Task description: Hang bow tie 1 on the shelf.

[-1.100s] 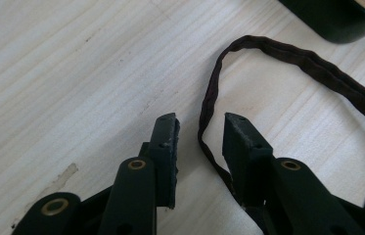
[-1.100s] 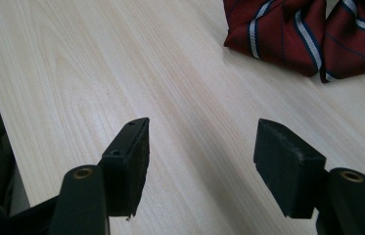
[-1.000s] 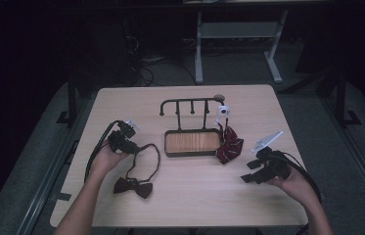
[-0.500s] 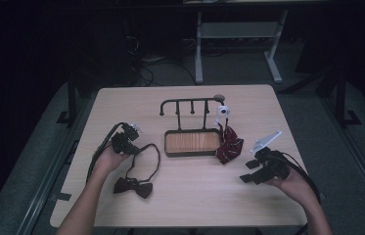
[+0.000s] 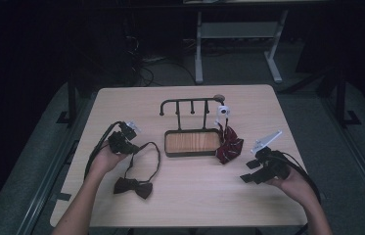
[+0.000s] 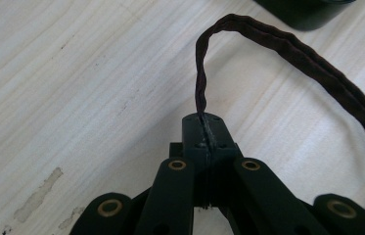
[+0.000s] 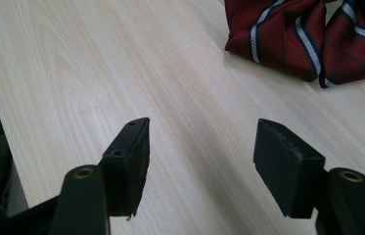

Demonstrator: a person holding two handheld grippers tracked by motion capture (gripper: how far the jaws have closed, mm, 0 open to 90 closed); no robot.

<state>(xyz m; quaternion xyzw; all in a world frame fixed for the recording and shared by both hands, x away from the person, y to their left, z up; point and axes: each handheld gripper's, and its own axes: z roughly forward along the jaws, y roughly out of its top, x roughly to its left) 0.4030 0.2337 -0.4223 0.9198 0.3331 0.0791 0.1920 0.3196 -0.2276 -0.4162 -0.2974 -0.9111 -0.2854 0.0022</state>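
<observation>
Left gripper (image 6: 204, 128) clamped on thin dark-brown fabric neck strap (image 6: 287, 46); jaws just closed onto it. Dark-brown fabric bow tie (image 5: 132, 186) lies on pale wooden table (image 5: 194, 205), near left hand. Right gripper (image 7: 202, 161) wide apart, holding nothing. Advice: lift strap slowly, keep loop open for black metal hook rack (image 5: 190, 104) beyond. Red striped bow tie (image 5: 229, 146) beside rack.
</observation>
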